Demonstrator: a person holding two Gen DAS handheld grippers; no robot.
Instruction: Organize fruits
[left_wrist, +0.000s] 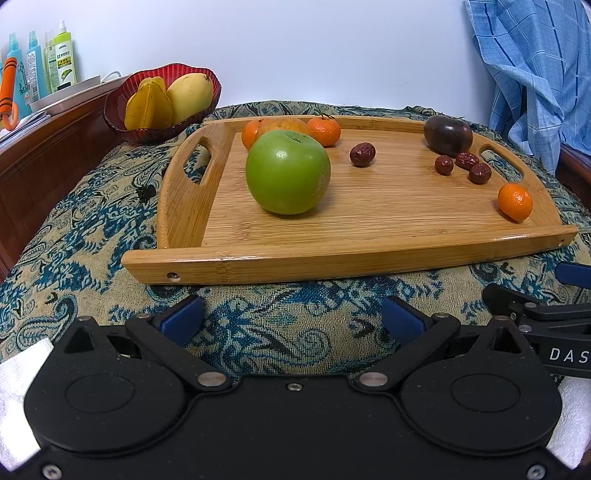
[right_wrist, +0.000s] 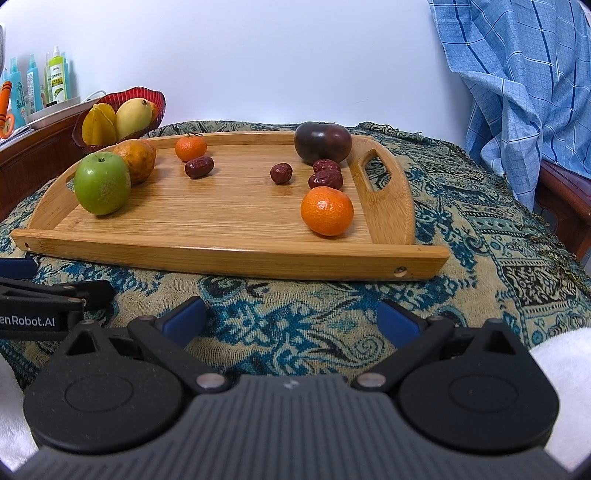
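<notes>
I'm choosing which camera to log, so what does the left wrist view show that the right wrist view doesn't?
Only the left wrist view shows the left tool head-on, open over the cloth, and three small oranges, one peeking from behind the green apple.

Only the right wrist view shows the right tool head-on, also open, and the brown fruit unobstructed.

Both show the wooden tray, four red dates, the dark fruit and the red bowl.
</notes>
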